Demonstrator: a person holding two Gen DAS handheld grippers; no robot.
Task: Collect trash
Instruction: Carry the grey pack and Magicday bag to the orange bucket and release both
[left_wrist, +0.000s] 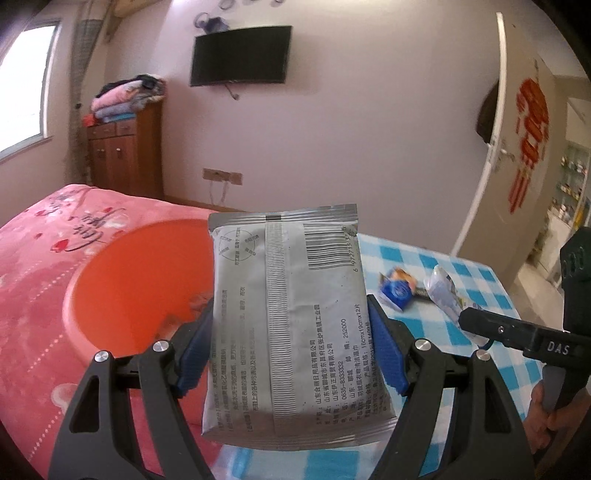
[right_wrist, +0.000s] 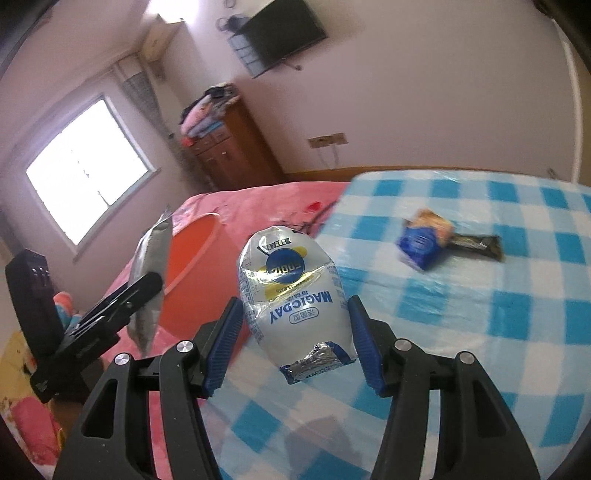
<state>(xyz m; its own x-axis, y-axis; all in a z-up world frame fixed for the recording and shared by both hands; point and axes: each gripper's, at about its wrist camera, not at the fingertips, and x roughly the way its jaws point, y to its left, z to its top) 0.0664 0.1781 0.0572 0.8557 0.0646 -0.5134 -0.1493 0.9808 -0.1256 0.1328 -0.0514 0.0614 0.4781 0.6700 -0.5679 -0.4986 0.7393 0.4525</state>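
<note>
**Both grippers holding wrappers beside the orange basin**

A bed under a pink blanket (left_wrist: 44, 258) is filling the left of the room, with a table in a blue-and-white checked cloth (right_wrist: 480, 314) standing just beside it on the right. A round orange basin (left_wrist: 140, 280) is resting on the blanket at the table's left edge; its inside is only partly showing.

The left gripper (left_wrist: 291, 354) is holding a grey sachet (left_wrist: 291, 314) upright, its two blue-padded fingers (left_wrist: 388, 354) pinching the pack at its left and right edges. The printed back with barcode is facing the camera. The sachet is hanging in the air in front of the basin's right rim, at the near left edge of the table; whether it is directly over the basin cannot be told.

The right gripper (right_wrist: 295, 332) is pinching a white and blue wrapper (right_wrist: 291, 295) marked MAGICDAY, the blue pads (right_wrist: 364, 343) pressing on its two sides. The wrapper is being held above the checked cloth, near the table's left edge and just right of the basin.

Farther right on the cloth, a small blue and orange packet (right_wrist: 424, 243) is lying touching a dark wrapper (right_wrist: 476, 245), both well apart from the grippers.
</note>
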